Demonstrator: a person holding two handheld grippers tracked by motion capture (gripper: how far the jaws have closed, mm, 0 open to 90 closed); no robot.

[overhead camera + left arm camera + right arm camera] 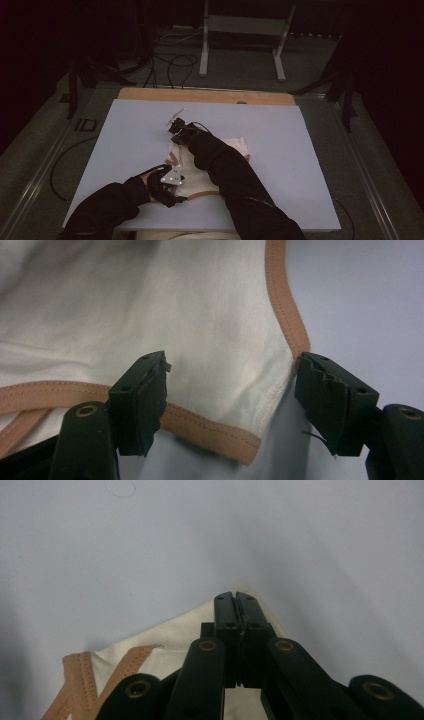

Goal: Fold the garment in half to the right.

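The cream cloth [210, 160] with tan trim lies crumpled mid-table [300, 165], and the right hand-held gripper [235, 600] is clamped tight on its far corner. The left hand-held gripper [230, 390] stands apart around the near trimmed corner, pads not yet pressing. Best to close it squarely over the trim [210, 427], then draw both corners apart evenly, low over the table.

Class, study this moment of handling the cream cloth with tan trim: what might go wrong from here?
1. The right tool is shut on only the tip of the cloth; pulling may slip it free.
2. The left tool stands open astride the tan-trimmed corner; closing might pinch just the trim or miss.
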